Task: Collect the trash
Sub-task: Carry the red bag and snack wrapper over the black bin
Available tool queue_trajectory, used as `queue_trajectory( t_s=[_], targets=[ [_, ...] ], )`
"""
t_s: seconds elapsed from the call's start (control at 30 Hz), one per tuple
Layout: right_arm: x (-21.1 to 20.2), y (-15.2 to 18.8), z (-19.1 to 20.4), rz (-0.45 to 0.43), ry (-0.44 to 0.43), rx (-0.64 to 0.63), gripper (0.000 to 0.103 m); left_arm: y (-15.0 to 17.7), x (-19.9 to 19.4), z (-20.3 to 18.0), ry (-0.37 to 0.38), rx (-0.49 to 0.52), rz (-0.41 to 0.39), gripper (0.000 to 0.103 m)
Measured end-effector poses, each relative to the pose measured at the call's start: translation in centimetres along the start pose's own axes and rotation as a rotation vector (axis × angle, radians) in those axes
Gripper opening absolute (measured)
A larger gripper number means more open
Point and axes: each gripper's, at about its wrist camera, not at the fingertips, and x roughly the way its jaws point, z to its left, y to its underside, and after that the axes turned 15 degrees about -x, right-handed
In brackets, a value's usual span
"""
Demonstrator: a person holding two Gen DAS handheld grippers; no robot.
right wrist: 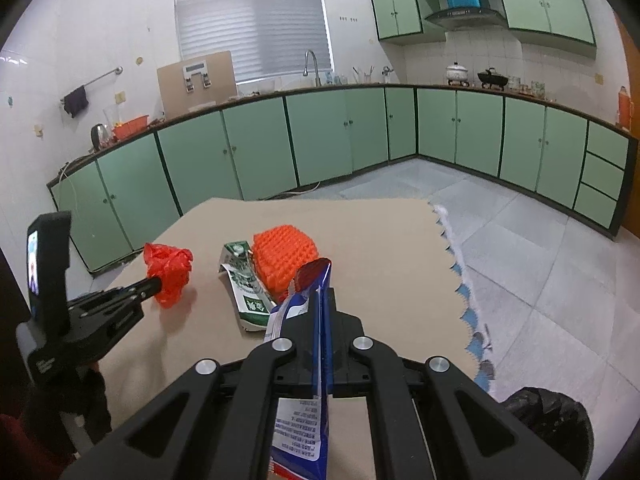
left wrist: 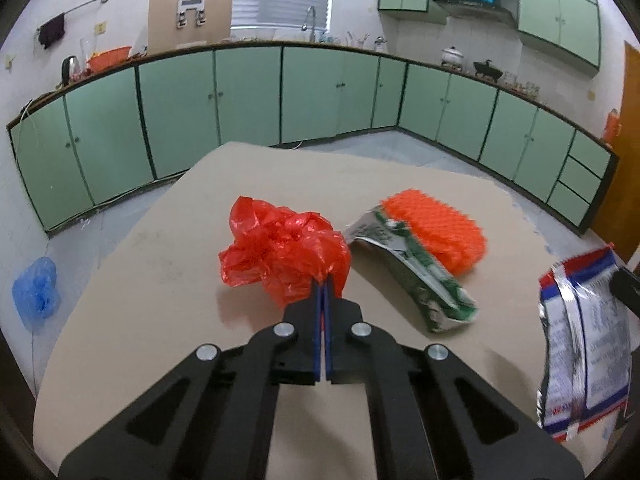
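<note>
My left gripper [left wrist: 323,280] is shut on a crumpled red plastic bag [left wrist: 280,248], held just above the tan table [left wrist: 160,280]; the bag [right wrist: 170,268] and the left gripper [right wrist: 154,282] also show in the right wrist view. My right gripper [right wrist: 322,280] is shut on a blue, white and red foil snack wrapper [right wrist: 308,360], which also shows in the left wrist view [left wrist: 580,344]. A flattened green and white carton [left wrist: 416,268] [right wrist: 244,288] and an orange foam net [left wrist: 436,228] [right wrist: 282,258] lie on the table.
A black bin bag [right wrist: 548,420] sits on the floor at the table's right side. A blue plastic bag [left wrist: 36,288] lies on the floor at left. Green kitchen cabinets [right wrist: 340,136] run along the far walls. The table's right edge [right wrist: 448,248] is jagged.
</note>
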Motion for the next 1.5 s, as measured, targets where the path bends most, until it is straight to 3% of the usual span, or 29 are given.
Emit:
queue_trajectory(
  t_s=[0.4, 0.8, 1.27, 1.5],
  targets=[
    [-5.1, -0.4, -1.7, -0.059, 0.060, -0.004, 0.002, 2.2, -5.7, -5.8, 0.140, 0.069, -0.023, 0.000],
    [-10.5, 1.1, -4.9, -0.084, 0.164, 0.011, 0.002, 5.3, -8.8, -12.4, 0.279, 0.138, -0.016, 0.000],
    [-16.2, 4.8, -11.0, -0.082, 0.307, 0.079, 0.002, 10.8, -11.3, -20.8, 0.429, 0.239, 0.016, 0.000],
    [-18.6, 7.9, -14.7, -0.053, 0.380, 0.128, 0.002, 14.6, -11.4, -25.4, 0.542, 0.299, 0.081, 0.000]
  ],
)
